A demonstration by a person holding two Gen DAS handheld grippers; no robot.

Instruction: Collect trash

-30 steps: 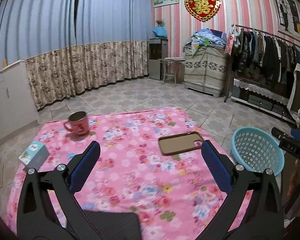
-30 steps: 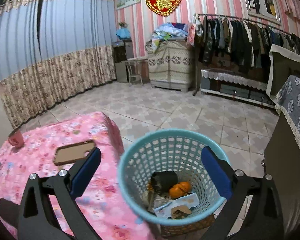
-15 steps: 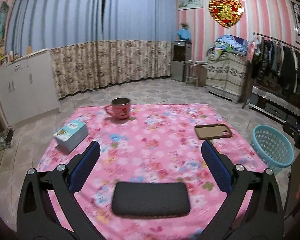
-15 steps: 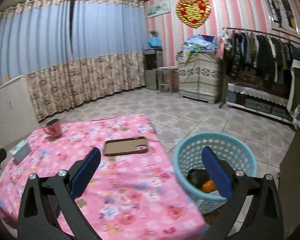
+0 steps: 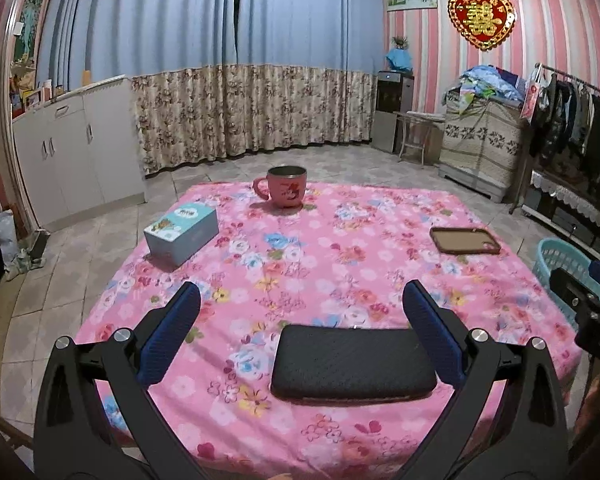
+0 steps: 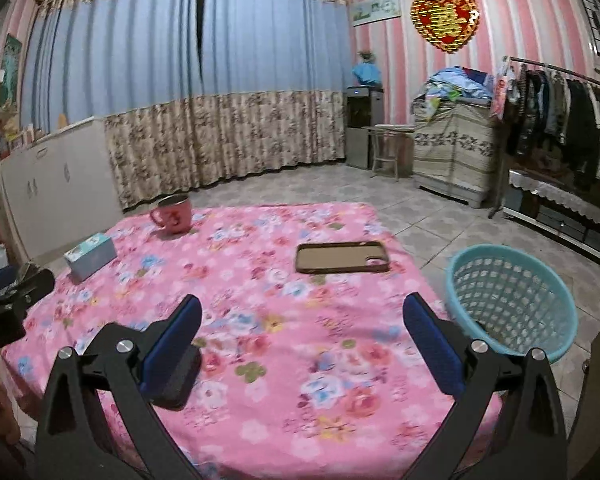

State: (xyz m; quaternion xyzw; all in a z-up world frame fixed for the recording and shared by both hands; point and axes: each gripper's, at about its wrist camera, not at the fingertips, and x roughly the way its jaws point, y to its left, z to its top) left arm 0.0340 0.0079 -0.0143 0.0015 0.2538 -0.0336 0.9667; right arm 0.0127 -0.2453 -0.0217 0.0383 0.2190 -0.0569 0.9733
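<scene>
While both grippers hover above the near edge, the worktop [image 5: 340, 240] presents as a low surface under a pink floral cloth, standing on a tiled floor [image 6: 440, 216]. Beyond its right edge, on the floor, stands a turquoise perforated basket [image 6: 512, 300]; its contents cannot be made out from either view.

On the worktop, a black textured pad [image 5: 352, 364] lies flat by the near edge, directly between the fingers of the left gripper [image 5: 300, 336], whose fingers are spread wide and touch nothing. A pale blue tissue box [image 5: 182, 232] sits by the left edge. A brown phone case [image 6: 342, 258] lies flat, hollow side up, near the right edge. A pink mug [image 5: 286, 192] stands upright at the far edge, handle to the left.

The right gripper [image 6: 300, 336] likewise has its fingers spread and empty, over the cloth near the right near corner; the basket lies just beyond its right finger. No loose trash is seen on the worktop. Part of the left gripper's body shows at the left margin of the right wrist view.
</scene>
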